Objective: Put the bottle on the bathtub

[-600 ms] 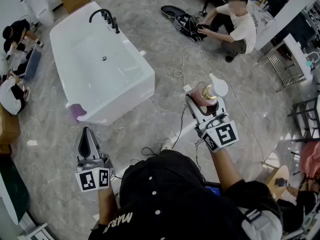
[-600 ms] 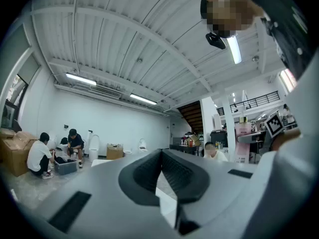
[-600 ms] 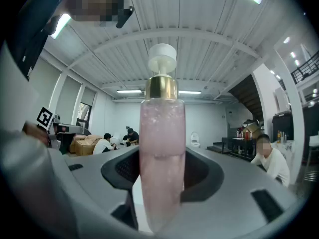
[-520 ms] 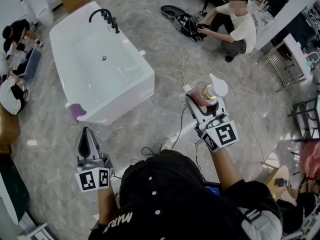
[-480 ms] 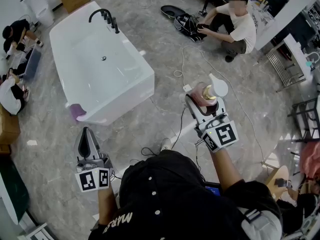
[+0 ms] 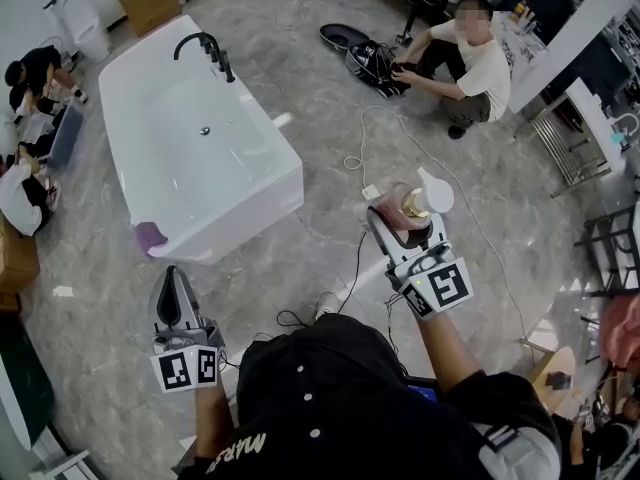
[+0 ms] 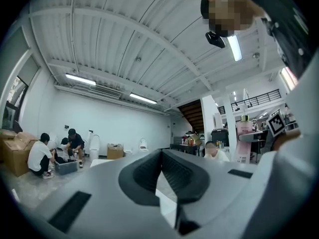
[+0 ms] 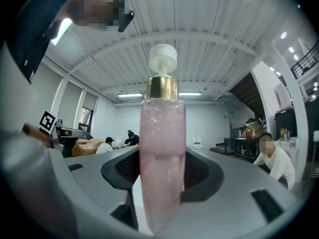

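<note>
**Examiner:** What is to be recorded of the tongs and the load?

**Inspector:** The right tongs [image 6: 402,220] are clenched on the pink bottle [image 8: 162,158]. It is held upright with its white pump uppermost, and much of the body stands above the pads. The left tongs [image 6: 172,286] are closed on nothing and are held low at the person's left side. The bottle is carried above the floor [image 6: 330,208], well apart from the bathtub [image 6: 288,180] and off its right-hand long side as seen in the head view.

**Examiner:** What hazards are judged to lie ahead?

**Inspector:** Three are noted.
- **Slipping or tilting in the grip.** The bottle is smooth and round and appears to be gripped on its lower part. It could slide or tilt in the pads if it is swung quickly.
- **The cable on the floor.** A white cable [image 6: 352,253] lies looped on the floor between the person and the bathtub. A foot could be caught in it on the approach, and the load would be jolted.
- **The rim of the bathtub.** The rim looks narrow and glossy. If the bottle is let go off-centre or leaning, it could fall into the basin or out onto the floor.

**Examiner:** Is any part of the rim taken up?

**Inspector:** A purple object [image 6: 150,236] is seen at the near corner, so that corner is best avoided. The black tap [image 6: 205,46] occupies the far end.
</note>
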Demonstrator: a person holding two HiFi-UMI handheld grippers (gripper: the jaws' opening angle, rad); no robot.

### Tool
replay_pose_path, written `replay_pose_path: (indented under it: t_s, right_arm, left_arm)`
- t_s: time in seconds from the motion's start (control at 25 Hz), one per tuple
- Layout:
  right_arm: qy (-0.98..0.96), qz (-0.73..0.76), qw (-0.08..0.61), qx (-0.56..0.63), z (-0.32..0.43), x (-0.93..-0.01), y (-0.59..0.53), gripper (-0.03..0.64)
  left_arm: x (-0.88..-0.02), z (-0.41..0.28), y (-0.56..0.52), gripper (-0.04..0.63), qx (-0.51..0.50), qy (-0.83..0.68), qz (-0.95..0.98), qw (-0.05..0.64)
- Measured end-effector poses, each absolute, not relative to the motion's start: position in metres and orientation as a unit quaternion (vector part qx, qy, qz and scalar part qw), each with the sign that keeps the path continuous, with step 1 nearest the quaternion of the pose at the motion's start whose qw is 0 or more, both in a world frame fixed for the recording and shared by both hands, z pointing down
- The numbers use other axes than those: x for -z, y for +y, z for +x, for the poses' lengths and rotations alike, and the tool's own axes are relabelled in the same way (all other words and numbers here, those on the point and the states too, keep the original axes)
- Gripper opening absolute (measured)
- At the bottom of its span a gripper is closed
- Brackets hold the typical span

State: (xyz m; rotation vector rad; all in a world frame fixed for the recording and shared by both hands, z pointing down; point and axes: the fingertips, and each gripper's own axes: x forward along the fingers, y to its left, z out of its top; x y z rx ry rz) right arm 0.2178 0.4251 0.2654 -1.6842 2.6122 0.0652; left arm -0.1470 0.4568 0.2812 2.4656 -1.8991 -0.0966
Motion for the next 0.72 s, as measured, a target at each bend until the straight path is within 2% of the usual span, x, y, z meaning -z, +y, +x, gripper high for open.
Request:
replay_pose_path:
  t_s: [0.44,0.72]
  right_arm:
    - [0.841,-0.541,0.016,-0.013,0.263,-0.277,0.403,0.224]
    - [0.841,-0.540,0.036,-0.006,0.259,-0.272,0.371,0.224]
  left_arm:
    - [-0.278,-0.111,0.440,0.011,0.032,-0.626,0.779,0.013]
    - [-0.291,-0.108,0.406,0.011,0.037,-0.620,0.783,0.026]
